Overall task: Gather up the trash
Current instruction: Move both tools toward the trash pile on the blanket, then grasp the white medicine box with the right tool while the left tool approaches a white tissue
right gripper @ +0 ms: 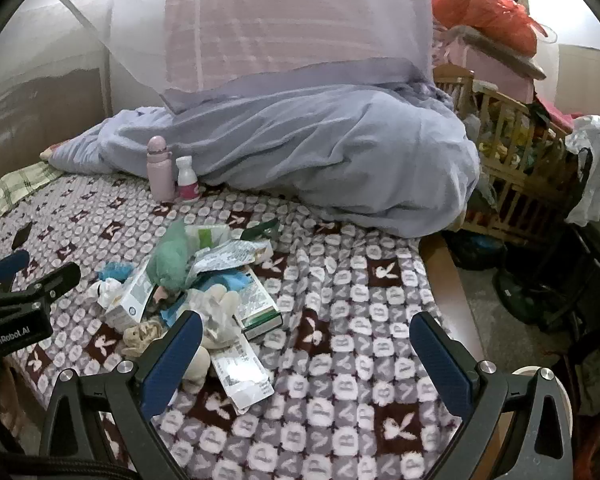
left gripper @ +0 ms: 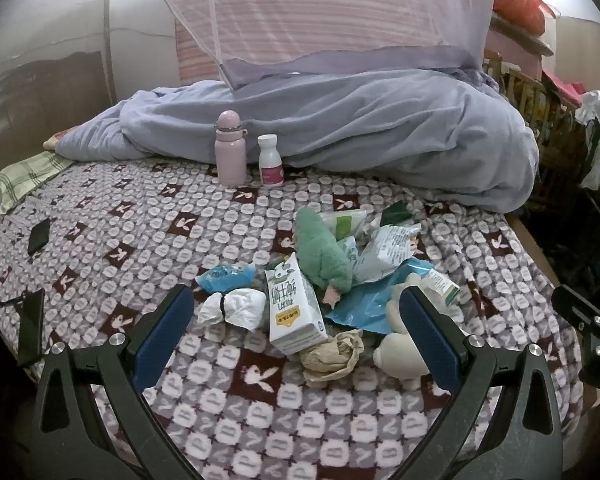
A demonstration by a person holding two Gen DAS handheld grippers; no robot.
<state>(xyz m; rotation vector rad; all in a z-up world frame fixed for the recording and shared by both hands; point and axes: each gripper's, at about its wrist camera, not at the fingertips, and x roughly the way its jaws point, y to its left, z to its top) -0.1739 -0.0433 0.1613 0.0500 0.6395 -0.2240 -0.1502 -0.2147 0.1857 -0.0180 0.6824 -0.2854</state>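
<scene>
A heap of trash lies on the patterned bed blanket (left gripper: 260,420): a white milk carton (left gripper: 294,308), a crumpled brown paper (left gripper: 332,354), a knotted white wad (left gripper: 236,308), blue wrappers (left gripper: 226,276), white-green bags (left gripper: 384,254). Mixed in are a green plush toy (left gripper: 320,256) and a cream plush toy (left gripper: 400,344). My left gripper (left gripper: 296,312) is open, its jaws to either side of the carton, above the blanket. My right gripper (right gripper: 306,332) is open over bare blanket, right of the heap; a flat white packet (right gripper: 242,376) and a green-edged box (right gripper: 260,304) lie beside its left finger.
A pink flask (left gripper: 230,150) and a white pill bottle (left gripper: 270,162) stand by a bunched blue quilt (left gripper: 360,136). A dark phone (left gripper: 39,236) lies left. Mosquito netting hangs behind. The bed edge (right gripper: 452,296) drops to a cluttered floor with a wooden crib (right gripper: 512,168).
</scene>
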